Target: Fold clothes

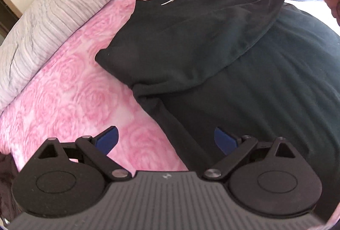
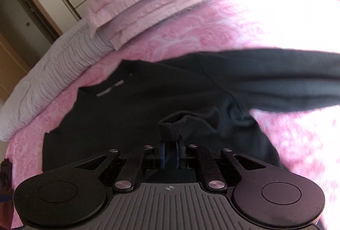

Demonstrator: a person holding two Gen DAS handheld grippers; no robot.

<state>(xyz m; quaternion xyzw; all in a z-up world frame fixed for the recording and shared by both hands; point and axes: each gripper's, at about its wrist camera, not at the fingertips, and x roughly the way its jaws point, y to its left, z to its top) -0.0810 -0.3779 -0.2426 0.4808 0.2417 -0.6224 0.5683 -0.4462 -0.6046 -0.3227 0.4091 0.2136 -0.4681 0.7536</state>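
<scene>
Black garment (image 1: 191, 38) lies spread on the pink rose-patterned bedspread (image 1: 70, 89), one sleeve folded across the body; its lower part runs out of frame at right in the left wrist view. Left hand-held gripper (image 1: 165, 140) hovers over the garment's edge, blue pads well apart, nothing between them. Right hand-held gripper (image 2: 170, 154) has its pads drawn together on a sleeve cuff (image 2: 171, 125), which stands up in a bunched loop. Fabric edges blurred; far sleeve (image 2: 286, 85) smeared. Grey ribbed quilt (image 2: 53, 81) beside the bedspread. Dark item at the lower left corner (image 2: 4, 183), cut off, unidentifiable
</scene>
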